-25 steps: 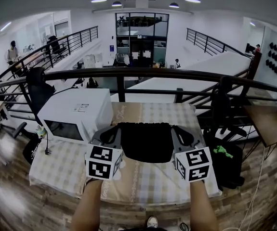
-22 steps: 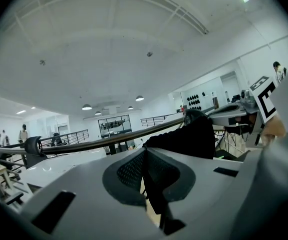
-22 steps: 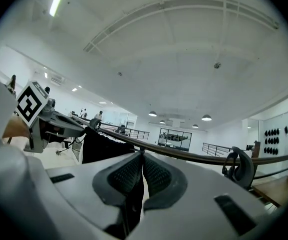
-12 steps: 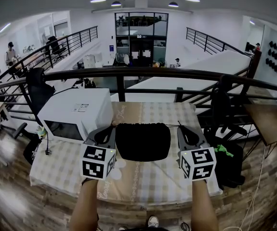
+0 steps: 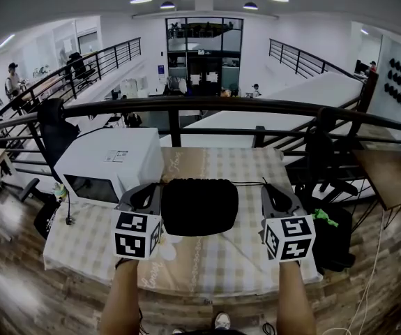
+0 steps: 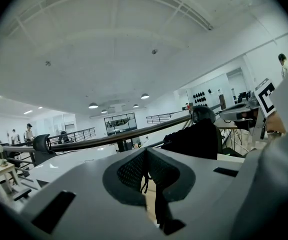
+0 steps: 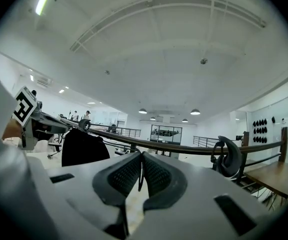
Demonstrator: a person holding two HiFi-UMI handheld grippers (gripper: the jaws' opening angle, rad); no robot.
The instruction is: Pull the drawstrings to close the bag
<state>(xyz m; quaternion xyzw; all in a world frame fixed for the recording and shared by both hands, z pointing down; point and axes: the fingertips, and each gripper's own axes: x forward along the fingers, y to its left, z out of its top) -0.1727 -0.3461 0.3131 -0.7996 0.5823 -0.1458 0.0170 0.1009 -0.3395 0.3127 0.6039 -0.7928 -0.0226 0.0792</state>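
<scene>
A black drawstring bag [image 5: 199,206] is held up over the checked table [image 5: 214,264], its top edge bunched and narrow. A thin black drawstring [image 5: 250,183] runs taut from the bag's top right to my right gripper [image 5: 268,187]. My left gripper [image 5: 153,187] sits at the bag's top left. In the left gripper view the jaws are shut on a dark cord [image 6: 145,176], with the bag [image 6: 196,139] to the right. In the right gripper view the jaws pinch a thin cord [image 7: 140,173], and the bag [image 7: 82,146] hangs to the left.
A white microwave [image 5: 109,162] stands on the table's left part. A black railing [image 5: 200,107] runs behind the table. A dark bag with something green [image 5: 322,222] sits at the right, beside a wooden side table [image 5: 388,176].
Both grippers have moved apart, left one leftward and right one rightward. The bag's mouth has gathered, so the bag looks narrower and rounder, and the right string now shows stretched.
</scene>
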